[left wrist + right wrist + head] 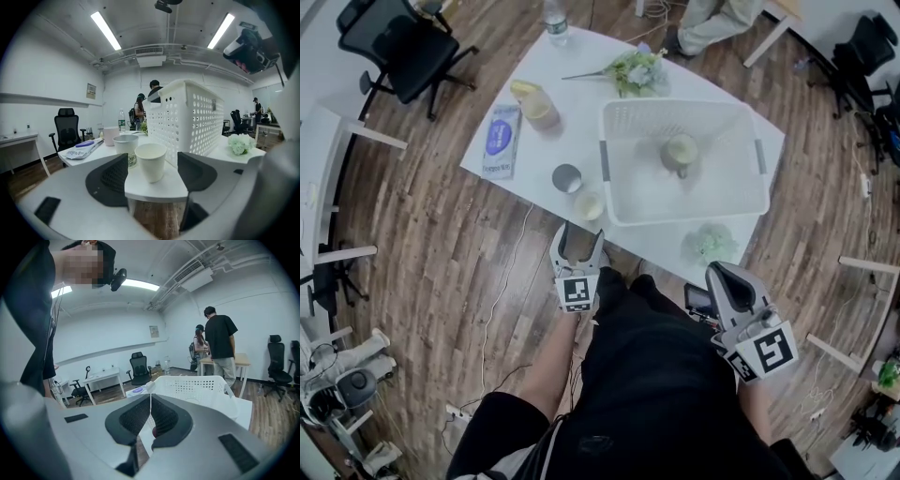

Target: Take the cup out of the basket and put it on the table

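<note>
A white paper cup (589, 206) stands on the white table (581, 112) near its front edge, beside a metal cup (567, 178). My left gripper (579, 242) is open just short of it; in the left gripper view the paper cup (151, 161) stands upright a little ahead of the spread jaws of that gripper (152, 164), untouched. A pale green mug (680, 152) sits inside the white perforated basket (623, 211). My right gripper (724, 274) hangs off the table's front right edge, shut with nothing in it (150, 417). The basket (197, 385) lies ahead of it.
On the table are a flat blue-and-white packet (501, 141), a pink cup (534, 103), a flower bunch (637, 67), a water bottle (556, 23) and a pale flower ball (711, 242). Office chairs (398, 42) stand around. A person's legs (712, 23) are at the far side.
</note>
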A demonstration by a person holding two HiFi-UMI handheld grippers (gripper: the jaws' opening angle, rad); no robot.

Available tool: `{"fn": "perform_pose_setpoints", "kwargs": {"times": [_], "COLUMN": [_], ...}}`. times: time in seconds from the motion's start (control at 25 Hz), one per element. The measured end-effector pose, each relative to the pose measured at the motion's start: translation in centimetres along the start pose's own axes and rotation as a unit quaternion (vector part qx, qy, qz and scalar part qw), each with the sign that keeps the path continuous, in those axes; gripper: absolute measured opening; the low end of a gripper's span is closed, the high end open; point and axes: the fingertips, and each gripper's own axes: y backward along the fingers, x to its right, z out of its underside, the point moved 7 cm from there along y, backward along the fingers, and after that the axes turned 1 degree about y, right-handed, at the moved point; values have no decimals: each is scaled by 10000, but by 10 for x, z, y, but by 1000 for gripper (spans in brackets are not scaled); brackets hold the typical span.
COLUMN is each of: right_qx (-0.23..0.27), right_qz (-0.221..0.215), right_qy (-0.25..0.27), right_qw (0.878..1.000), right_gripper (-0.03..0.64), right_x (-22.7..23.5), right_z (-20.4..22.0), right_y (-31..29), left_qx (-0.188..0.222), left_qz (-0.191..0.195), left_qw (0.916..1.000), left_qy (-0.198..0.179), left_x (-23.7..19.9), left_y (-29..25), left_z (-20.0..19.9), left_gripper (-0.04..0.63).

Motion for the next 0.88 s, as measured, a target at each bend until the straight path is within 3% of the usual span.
{"fn": "perform_pose_setpoints", "kwargs": {"times": [0.12,0.32,0.44,0.56,0.72,0.88], "right_qx": [204,510,651,817,956,1042], "right_qz": [75,359,506,695,984,1178], "right_qy": [-56,-229,-343,-456,-583,-677], "right_qw": [9997,9978,9960,9932,9888,9852], "right_gripper": [26,26,26,26,26,26], "right_x": [5,16,23,37,52,61], "right_z": [-2,4,6,10,17,23], "right_y": [2,10,18,35,58,77], "left_qx": [186,818,1052,1051,839,819], "left_qz": [-93,-142,45,712,1807,2355], "left_qw": [9997,9963,9944,9917,9799,9684], "left_qy": [-96,243,-46,-221,72,53], "left_x": [2,12,21,49,92,126], "left_y": [20,44,52,46,38,40], "left_z": [-32,-109,-151,-183,-211,-227], "left_gripper": [285,162,88,24,9,9]}}
